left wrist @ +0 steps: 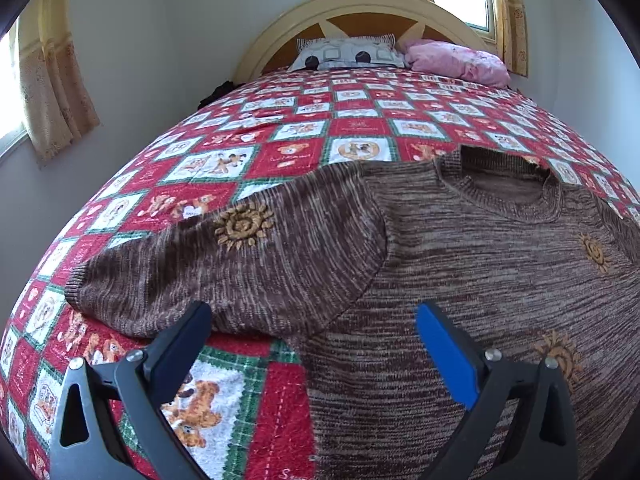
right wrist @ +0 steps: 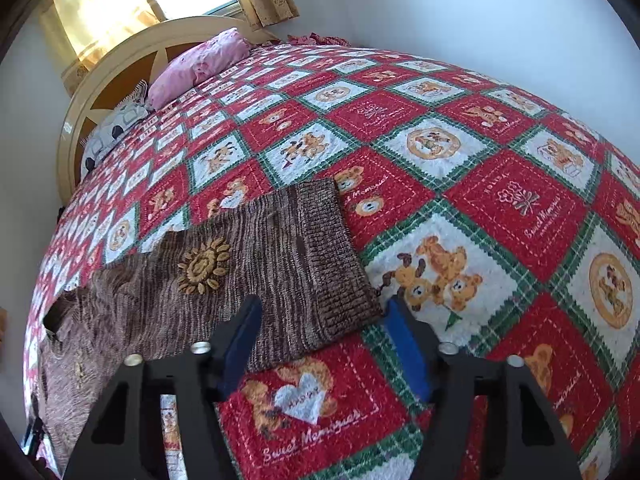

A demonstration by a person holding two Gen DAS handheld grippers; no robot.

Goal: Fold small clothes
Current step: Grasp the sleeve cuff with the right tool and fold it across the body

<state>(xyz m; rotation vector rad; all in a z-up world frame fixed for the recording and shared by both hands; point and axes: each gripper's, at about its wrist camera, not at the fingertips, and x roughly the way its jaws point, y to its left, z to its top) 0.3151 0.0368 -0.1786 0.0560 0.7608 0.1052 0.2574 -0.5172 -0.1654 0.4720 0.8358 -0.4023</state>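
I am hovering both tools, left tool point(left wrist: 312, 344) and right tool point(right wrist: 322, 334), jaws apart, over the sweater point(left wrist: 460, 272) sleeves on the bed point(right wrist: 480, 200). I am judging the fold unstarted; next I am needing a grip on the right cuff point(right wrist: 340, 272)

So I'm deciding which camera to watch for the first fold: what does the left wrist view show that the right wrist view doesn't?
Only the left wrist view shows the sweater's neck opening, its chest, one spread sleeve and the open left gripper over the armpit area. Only the right wrist view shows the other sleeve's ribbed cuff, with the open right gripper just short of it. Both show the brown sweater flat on the quilt, the pink pillow and the headboard.
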